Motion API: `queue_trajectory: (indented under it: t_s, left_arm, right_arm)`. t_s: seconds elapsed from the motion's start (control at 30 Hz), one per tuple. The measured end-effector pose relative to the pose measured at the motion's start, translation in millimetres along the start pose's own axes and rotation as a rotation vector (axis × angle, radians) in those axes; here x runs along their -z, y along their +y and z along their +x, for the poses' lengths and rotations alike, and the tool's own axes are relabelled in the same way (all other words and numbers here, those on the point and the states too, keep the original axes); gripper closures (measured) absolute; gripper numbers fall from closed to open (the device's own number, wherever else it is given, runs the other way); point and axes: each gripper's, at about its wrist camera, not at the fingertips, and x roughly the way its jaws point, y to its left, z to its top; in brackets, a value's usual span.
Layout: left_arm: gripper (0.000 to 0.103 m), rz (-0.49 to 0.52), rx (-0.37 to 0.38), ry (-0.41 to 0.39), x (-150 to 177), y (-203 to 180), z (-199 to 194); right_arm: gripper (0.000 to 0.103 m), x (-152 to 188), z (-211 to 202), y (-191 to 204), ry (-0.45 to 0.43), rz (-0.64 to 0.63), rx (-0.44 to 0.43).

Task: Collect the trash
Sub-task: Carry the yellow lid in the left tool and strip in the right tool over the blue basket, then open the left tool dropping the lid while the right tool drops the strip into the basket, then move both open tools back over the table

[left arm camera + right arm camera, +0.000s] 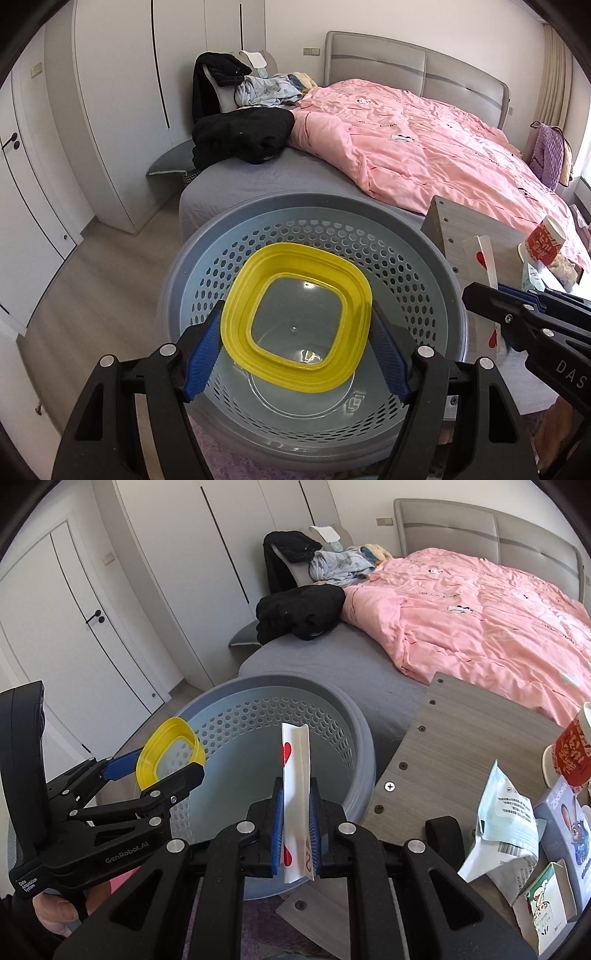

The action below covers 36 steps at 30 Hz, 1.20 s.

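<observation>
The left gripper (295, 332) grasps a yellow-rimmed clear lid (295, 317) by two opposite edges, its blue pads pressed against the rim on either side, so the jaws stand wide but clenched on it. In the left wrist view the lid faces the camera almost flat-on, its rounded-square outline roughly as wide as it is tall, with no clear long axis. It hangs directly over the mouth of the grey perforated basket (424, 254), whose floor shows through the clear centre. In the right wrist view the same lid (168, 753) is seen nearly edge-on, tilted, above the basket's left rim (221, 694).

The right gripper (295, 834) is clenched tight on a white wrapper with red hearts (295, 768). This narrow strip runs lengthwise straight out along the fingers, pointing away from the camera and slightly up. Its far end reaches past the fingertips over the basket's interior; its near end sticks out behind the pads. The strip sits between the jaws on edge, folded lengthwise.

The basket stands on the floor against the foot of the bed (332, 664). Just to its right is a wood-grain worktop (461, 738) carrying a pale blue pouch (506, 812), a red paper cup (572, 753) and small cartons.
</observation>
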Motion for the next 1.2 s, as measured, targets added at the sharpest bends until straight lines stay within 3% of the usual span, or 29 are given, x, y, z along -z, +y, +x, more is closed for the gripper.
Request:
queue_trajectory:
  t_s: [0.27, 0.3, 0.4, 0.53, 1.2]
  left_arm:
    - [0.031, -0.023, -0.008, -0.004, -1.8, 10.2, 0.3]
    - [0.029, -0.023, -0.011, -0.004, -1.8, 10.8, 0.1]
    - [0.025, -0.024, -0.023, -0.001, -2.2, 12.1, 0.1]
    - [0.021, -0.029, -0.048, -0.006, -1.6, 13.3, -2.2]
    - [0.021, -0.081, -0.066, -0.005, 7.0, 21.1, -9.7]
  right_arm:
    - [0.087, -5.9, 8.1, 5.0, -0.005, -0.026, -0.006]
    - [0.083, -6.3, 8.3, 5.8, -0.004, -0.028, -0.005]
    - [0.05, -6.4, 6.8, 5.1, -0.018, -0.034, -0.001]
    - [0.05, -7.3, 4.4, 4.7, -0.027, -0.031, 0.006]
    - [0.05, -1.3, -3.3, 5.3, -0.042, -0.017, 0.016]
